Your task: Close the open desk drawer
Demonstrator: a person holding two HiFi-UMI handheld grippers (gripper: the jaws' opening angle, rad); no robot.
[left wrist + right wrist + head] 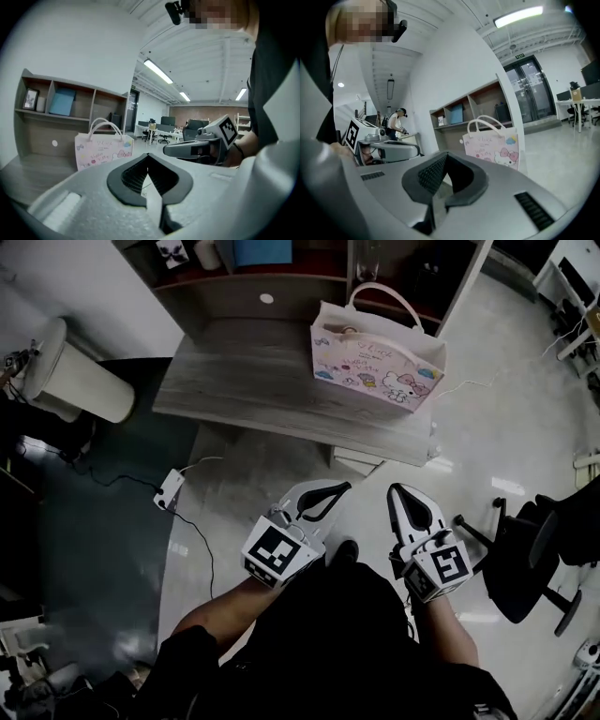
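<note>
The grey wooden desk (253, 381) stands ahead of me, with a pink cartoon gift bag (375, 357) upright on its right part. Under the desk's front right edge a white drawer front (361, 461) sticks out a little. Both grippers are held up close to my body, well short of the desk. My left gripper (337, 487) is shut and empty; its jaws (148, 157) meet at the tips and point level at the bag (103, 150). The right gripper (398, 489) is likewise shut with nothing in it (446, 154). Each gripper view shows the other gripper alongside.
A white bin (70, 371) stands left of the desk. A power strip (169, 489) with a black cable lies on the floor. A black office chair (534, 559) is at my right. Shelves with a blue box (262, 251) back the desk. A person (396, 123) stands far off.
</note>
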